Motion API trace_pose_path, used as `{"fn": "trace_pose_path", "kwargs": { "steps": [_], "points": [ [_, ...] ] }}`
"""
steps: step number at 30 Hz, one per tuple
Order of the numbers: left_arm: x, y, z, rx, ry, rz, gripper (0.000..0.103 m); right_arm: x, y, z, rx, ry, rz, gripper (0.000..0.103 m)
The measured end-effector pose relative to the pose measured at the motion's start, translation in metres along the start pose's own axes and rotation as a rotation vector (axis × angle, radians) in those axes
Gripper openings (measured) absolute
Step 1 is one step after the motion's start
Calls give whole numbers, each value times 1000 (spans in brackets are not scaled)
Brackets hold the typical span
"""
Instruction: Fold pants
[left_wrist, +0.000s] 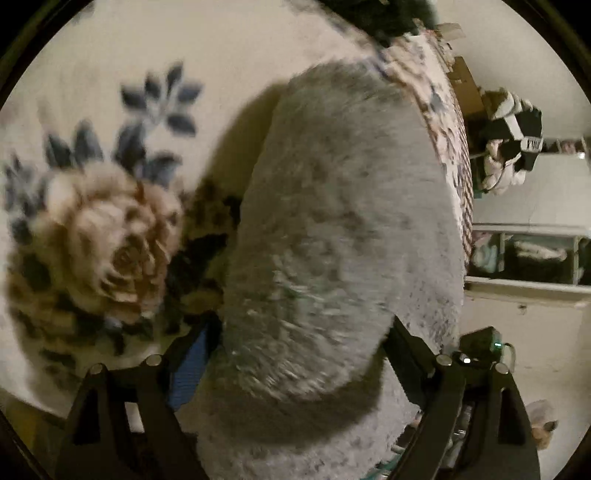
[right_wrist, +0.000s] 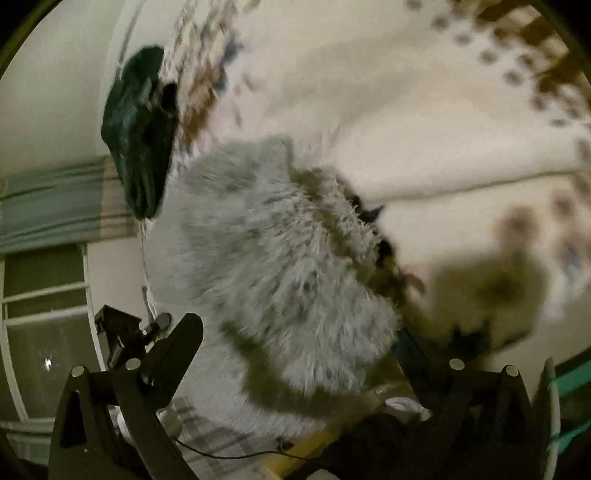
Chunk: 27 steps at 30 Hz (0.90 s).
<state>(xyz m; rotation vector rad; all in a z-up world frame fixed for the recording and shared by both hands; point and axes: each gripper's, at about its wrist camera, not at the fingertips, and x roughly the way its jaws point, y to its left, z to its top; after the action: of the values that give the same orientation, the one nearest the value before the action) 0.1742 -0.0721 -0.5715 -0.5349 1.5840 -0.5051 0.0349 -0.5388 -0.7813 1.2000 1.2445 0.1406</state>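
The pants are fluffy grey fleece, lying on a cream floral bedspread. In the left wrist view a thick fold of them fills the space between my left gripper's two black fingers, which press on it from both sides. In the right wrist view the pants bulge between my right gripper's fingers in the same way, held above the bedspread. Both views are blurred by motion.
A dark green garment lies at the bed's far edge. A wall, shelves and hanging clothes stand beyond the bed. A window frame and a curtain show in the right wrist view.
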Motion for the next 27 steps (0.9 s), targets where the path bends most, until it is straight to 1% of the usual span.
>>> {"fn": "trace_pose_path", "kwargs": {
  "steps": [3, 5, 6, 8, 10, 11, 12, 13, 15, 16, 18, 22, 24, 27],
  "points": [
    [8, 14, 1, -25, 15, -61, 92, 28, 4, 6, -37, 64, 42, 101],
    [11, 20, 1, -43, 27, -102, 92, 45, 19, 5, -114, 119, 71, 101],
    [11, 22, 0, -43, 31, -115, 92, 54, 25, 5, -138, 145, 65, 101],
    [10, 24, -2, -44, 35, -133, 92, 65, 27, 6, -143, 179, 39, 101],
    [5, 21, -6, -24, 16, -139, 90, 70, 25, 9, -104, 155, 63, 100],
    [2, 17, -7, -7, 7, -145, 89, 68, 26, 10, -90, 133, 78, 88],
    [-1, 9, -10, 13, 0, -149, 80, 65, 28, 9, -87, 116, 84, 65],
    [-5, 5, -12, 28, -10, -153, 71, 62, 30, 8, -77, 103, 90, 61],
    [-17, -5, -17, 59, -36, -162, 62, 55, 35, 4, -59, 70, 98, 51],
    [-23, -10, -19, 66, -42, -163, 59, 51, 40, 1, -54, 54, 93, 50],
    [-35, -18, -23, 72, -57, -170, 57, 44, 52, -4, -57, 29, 81, 47],
    [-72, -42, -29, 94, -82, -171, 57, 18, 78, -18, -79, -3, 70, 46],
    [-96, -55, -27, 95, -99, -175, 57, 2, 86, -24, -85, -8, 82, 46],
    [-130, -76, -10, 103, -148, -162, 57, -22, 118, -26, -116, -13, 86, 46]
  ]
}}
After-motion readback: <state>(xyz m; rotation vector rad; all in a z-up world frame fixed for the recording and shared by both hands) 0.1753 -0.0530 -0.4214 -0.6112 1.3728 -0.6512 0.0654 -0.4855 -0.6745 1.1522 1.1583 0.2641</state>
